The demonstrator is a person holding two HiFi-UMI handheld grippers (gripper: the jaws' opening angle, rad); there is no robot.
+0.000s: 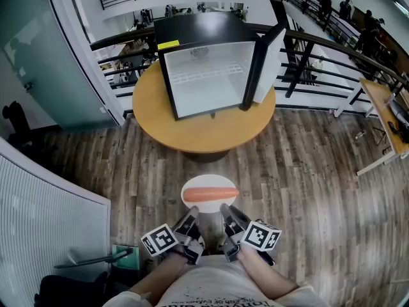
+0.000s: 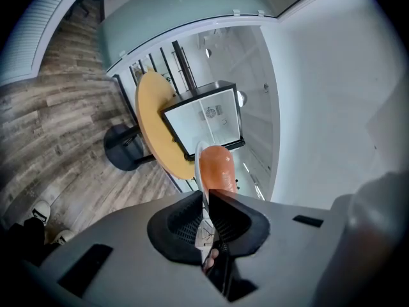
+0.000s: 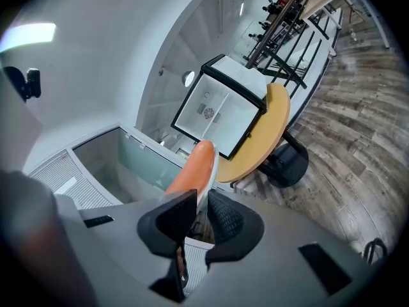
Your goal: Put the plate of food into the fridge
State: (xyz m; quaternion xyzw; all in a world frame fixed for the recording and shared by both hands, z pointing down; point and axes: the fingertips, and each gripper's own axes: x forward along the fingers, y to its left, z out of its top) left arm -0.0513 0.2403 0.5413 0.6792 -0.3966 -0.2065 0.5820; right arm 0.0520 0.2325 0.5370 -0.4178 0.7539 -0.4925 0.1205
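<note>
Fingers [image 2: 182, 221] of the left gripper [image 2: 206, 196] are gripping the near-left rim of the plate [image 2: 199, 162], which is showing edge-on between the black pads. The right gripper [image 3: 199, 200] is clamping the near-right rim in the same way, its pads standing narrowly apart with only the thin white rim running between them. Both grippers are pointing slightly below level, and the plate is sticking out ahead of the fingertips, away from the person. An orange sausage [image 1: 211, 194] is lying across the plate from left to right, just beyond the fingertips of both grippers. The plate is hanging in the air over the wood-plank floor [image 1: 307, 171], short of the near edge of the round wooden table [image 1: 211, 136] and apart from it. On that table a small black fridge [image 1: 208, 69] is standing toward the far edge and facing the person. Its door [image 1: 268, 59] is standing open at the right side, and its white inside is showing a wire shelf [image 1: 204, 77]. A dark railing [image 1: 319, 50] is running behind the table's far edge
</note>
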